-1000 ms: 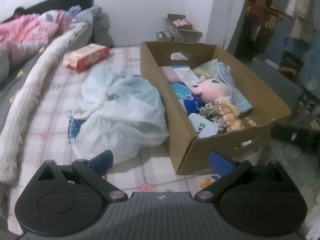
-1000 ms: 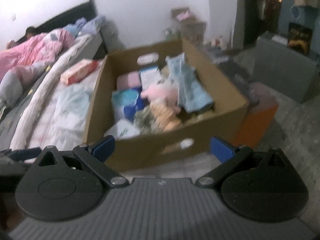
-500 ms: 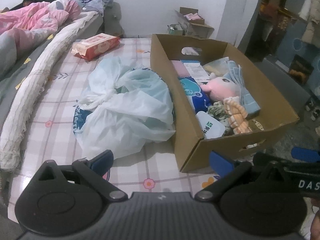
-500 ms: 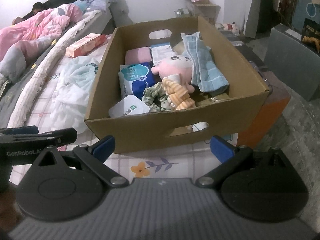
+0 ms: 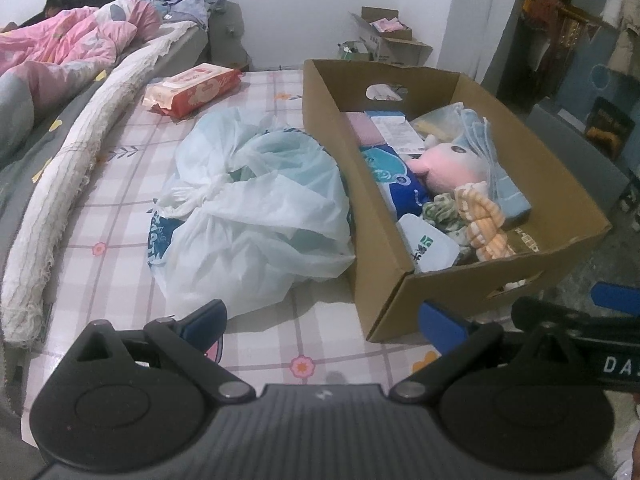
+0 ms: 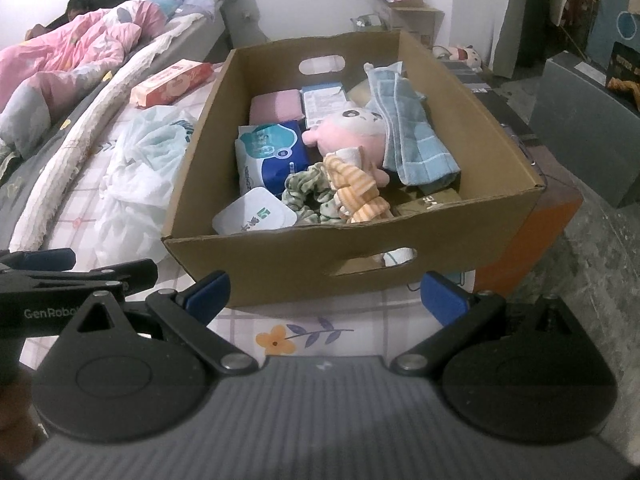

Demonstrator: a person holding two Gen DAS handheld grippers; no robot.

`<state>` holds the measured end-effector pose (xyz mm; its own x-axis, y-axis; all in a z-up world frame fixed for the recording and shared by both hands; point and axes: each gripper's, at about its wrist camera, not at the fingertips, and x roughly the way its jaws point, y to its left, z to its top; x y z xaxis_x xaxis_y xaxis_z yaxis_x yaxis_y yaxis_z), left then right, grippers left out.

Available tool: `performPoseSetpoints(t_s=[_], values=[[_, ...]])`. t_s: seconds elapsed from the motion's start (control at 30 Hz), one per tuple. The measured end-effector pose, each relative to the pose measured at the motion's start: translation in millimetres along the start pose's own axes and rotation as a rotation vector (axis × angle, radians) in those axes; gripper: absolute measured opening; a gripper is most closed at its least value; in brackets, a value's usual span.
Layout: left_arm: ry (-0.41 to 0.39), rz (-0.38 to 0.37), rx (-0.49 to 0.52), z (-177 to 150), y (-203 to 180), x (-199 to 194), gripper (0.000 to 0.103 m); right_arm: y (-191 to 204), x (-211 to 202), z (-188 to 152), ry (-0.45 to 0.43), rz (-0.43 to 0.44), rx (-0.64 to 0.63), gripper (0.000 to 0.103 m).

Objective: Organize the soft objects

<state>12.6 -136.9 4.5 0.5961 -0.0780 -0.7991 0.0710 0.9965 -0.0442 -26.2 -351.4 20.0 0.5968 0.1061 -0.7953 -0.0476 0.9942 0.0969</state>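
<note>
A cardboard box (image 6: 400, 236) (image 5: 384, 240) sits on the checked bed sheet. It holds a pink plush toy (image 6: 348, 134) (image 5: 448, 162), a blue towel (image 6: 408, 132), a striped orange cloth (image 6: 356, 196), a green scrunchie (image 6: 308, 196), a blue-white pack (image 6: 268, 152) and a white tub (image 6: 256, 216). A white plastic bag (image 5: 256, 204) (image 6: 140, 168) lies left of the box. My left gripper (image 5: 324, 316) is open and empty, low before the bag and box. My right gripper (image 6: 324, 292) is open and empty, just before the box's near wall.
A red wipes pack (image 5: 192, 88) lies at the back of the sheet. A rolled white blanket (image 5: 72, 184) runs along the left. A person under a pink quilt (image 5: 68, 52) lies far left. The bed's edge and floor (image 6: 592, 260) are to the right.
Both grippers have drawn back and settled, so the views are steadier and wider. Each gripper now shows at the edge of the other's view. Nothing in the box moved.
</note>
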Motion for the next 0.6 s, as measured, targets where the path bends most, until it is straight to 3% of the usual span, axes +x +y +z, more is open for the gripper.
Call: performPoseSetpoints(t_s=[0.6], values=[[0.014, 0.007, -0.014, 2.1, -0.6, 2.8, 0.1, 0.4, 4.9, 2.9, 0.014, -0.001, -0.008, 0.102]])
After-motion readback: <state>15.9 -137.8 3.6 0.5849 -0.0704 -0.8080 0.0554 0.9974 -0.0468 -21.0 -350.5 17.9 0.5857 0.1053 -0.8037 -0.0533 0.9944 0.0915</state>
